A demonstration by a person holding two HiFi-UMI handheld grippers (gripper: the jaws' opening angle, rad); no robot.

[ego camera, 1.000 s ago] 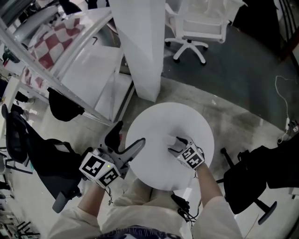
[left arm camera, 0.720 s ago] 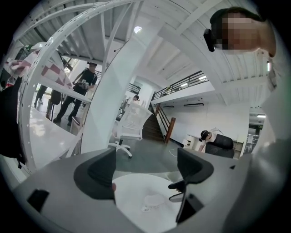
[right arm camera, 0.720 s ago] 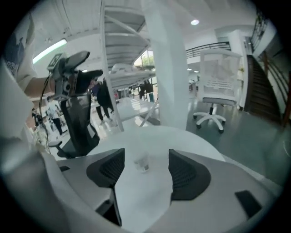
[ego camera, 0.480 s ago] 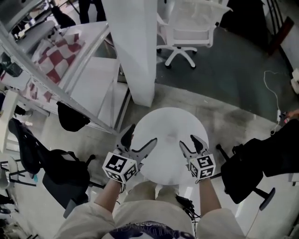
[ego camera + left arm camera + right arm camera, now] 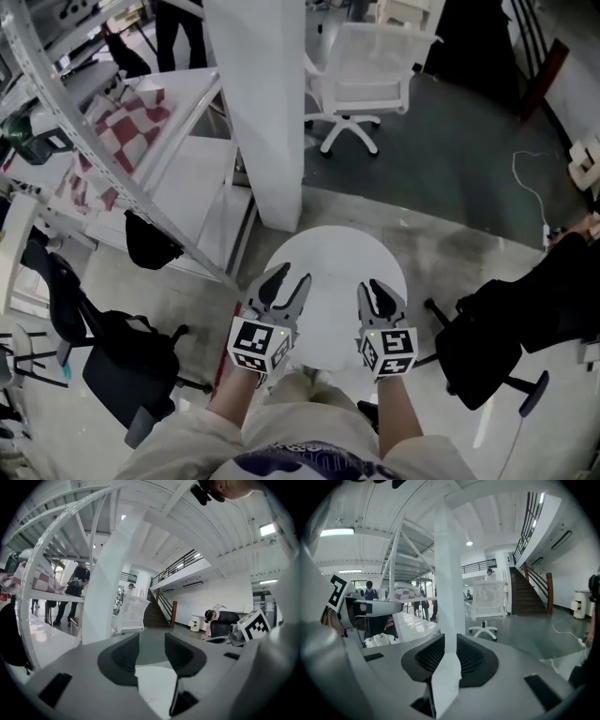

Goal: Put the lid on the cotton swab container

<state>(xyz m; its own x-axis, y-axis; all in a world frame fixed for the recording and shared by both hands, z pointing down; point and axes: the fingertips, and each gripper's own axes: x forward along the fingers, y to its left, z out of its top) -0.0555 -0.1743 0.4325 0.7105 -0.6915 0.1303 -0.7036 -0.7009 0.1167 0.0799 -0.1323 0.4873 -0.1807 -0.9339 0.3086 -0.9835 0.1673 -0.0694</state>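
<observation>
No cotton swab container or lid shows in any view. The round white table (image 5: pixel 328 248) looks bare from the head view. My left gripper (image 5: pixel 287 283) hovers over the table's near left edge. Its jaws are closing with a plain gap and nothing between them. In the left gripper view, the left gripper (image 5: pixel 152 649) has only the table top (image 5: pixel 154 688) showing through the gap. My right gripper (image 5: pixel 382 296) is over the near right edge, also closing and empty. In the right gripper view, the right gripper (image 5: pixel 450 656) has a narrow gap between its jaws.
A white pillar (image 5: pixel 258 103) rises just behind the table, with a white office chair (image 5: pixel 361 75) beyond it. A slanted white shelving frame (image 5: pixel 112 141) stands at the left. Black chairs stand at the left (image 5: pixel 122 352) and the right (image 5: pixel 497 337) of the table.
Both grippers drew back from the table's middle to its near edge and now point forward side by side. Their jaws narrowed. The table looks smaller in the head view.
</observation>
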